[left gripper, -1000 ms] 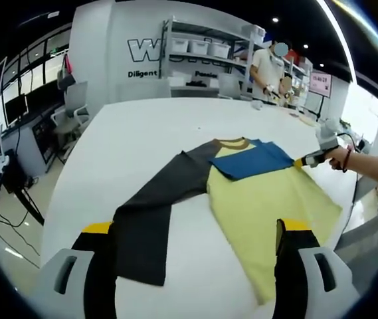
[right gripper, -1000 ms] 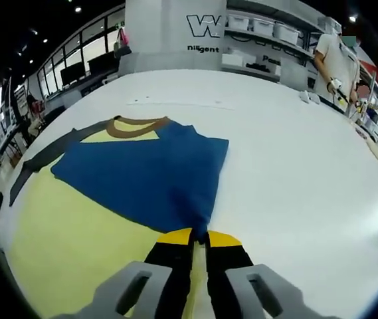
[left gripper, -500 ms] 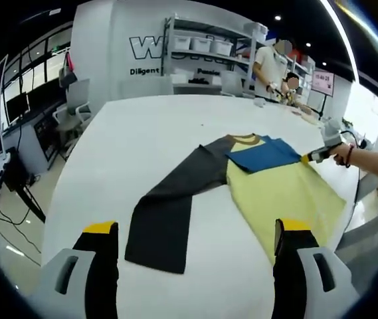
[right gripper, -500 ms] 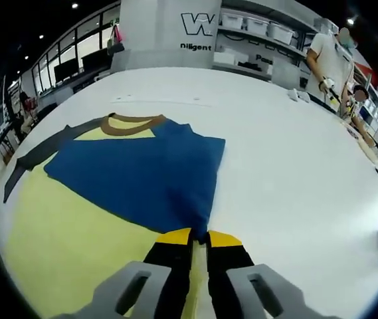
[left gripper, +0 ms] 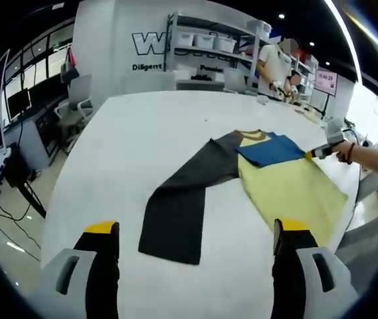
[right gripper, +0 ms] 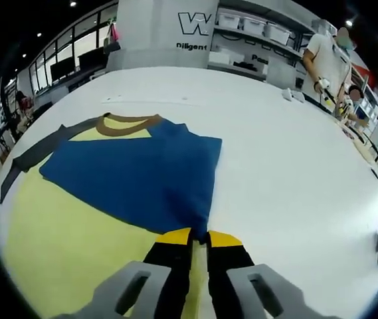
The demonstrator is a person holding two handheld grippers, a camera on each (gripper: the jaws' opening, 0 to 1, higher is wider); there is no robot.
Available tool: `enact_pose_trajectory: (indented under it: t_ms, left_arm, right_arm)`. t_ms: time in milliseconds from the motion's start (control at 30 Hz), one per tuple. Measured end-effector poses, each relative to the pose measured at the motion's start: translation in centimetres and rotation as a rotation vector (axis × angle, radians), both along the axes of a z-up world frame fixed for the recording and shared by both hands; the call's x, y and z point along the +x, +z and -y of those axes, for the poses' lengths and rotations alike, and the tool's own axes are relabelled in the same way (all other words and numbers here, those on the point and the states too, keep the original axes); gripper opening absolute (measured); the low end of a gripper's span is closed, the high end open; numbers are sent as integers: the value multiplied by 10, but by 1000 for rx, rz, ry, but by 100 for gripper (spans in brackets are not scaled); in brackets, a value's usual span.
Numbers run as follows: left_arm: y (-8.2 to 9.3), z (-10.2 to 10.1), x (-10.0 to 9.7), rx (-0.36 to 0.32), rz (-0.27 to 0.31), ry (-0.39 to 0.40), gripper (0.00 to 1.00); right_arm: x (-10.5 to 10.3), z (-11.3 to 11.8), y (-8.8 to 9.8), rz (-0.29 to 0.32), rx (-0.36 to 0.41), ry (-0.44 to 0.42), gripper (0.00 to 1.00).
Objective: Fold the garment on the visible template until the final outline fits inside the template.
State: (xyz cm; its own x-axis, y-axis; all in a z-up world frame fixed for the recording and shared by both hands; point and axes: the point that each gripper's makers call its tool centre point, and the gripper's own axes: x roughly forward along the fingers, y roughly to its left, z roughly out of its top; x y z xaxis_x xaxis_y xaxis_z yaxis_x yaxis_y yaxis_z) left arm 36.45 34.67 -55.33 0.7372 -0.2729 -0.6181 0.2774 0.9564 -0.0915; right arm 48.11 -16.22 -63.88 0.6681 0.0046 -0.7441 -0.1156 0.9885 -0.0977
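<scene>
A wide white table (left gripper: pixel 142 133) spreads ahead of both pairs of jaws, in a bright hall with a white wall bearing large dark lettering (left gripper: pixel 150 45) and metal shelving (left gripper: pixel 205 50) stacked with white bins (left gripper: pixel 205 41), whose contents cannot be made out. A person in a white shirt (right gripper: pixel 327 56) stands at the table's far edge.

The garment (left gripper: pixel 288 189) lies flat ahead of the left gripper (left gripper: pixel 192 242), beyond its spread, empty jaws: yellow body toward the right jaw, dark grey sleeve (left gripper: pixel 182 203) stretched out between the jaws. The left gripper view also takes in office chairs (left gripper: pixel 76 100) past the left jaw, and a hand (left gripper: pixel 345 154) holding the other gripper at the garment's far right.

In the right gripper view, the right gripper (right gripper: pixel 200 238) is clamped on the blue sleeve (right gripper: pixel 142 174), folded over the yellow body directly ahead of the jaws, with the brown collar (right gripper: pixel 129 124) beyond it.
</scene>
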Motion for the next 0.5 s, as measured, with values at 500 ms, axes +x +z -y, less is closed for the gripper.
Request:
enact_pose_trajectory:
  t_ms: [500]
  left_arm:
    - [-21,-21,8,28,-51,47,89]
  right_arm:
    - [12,-13,62,277,280,-97,33]
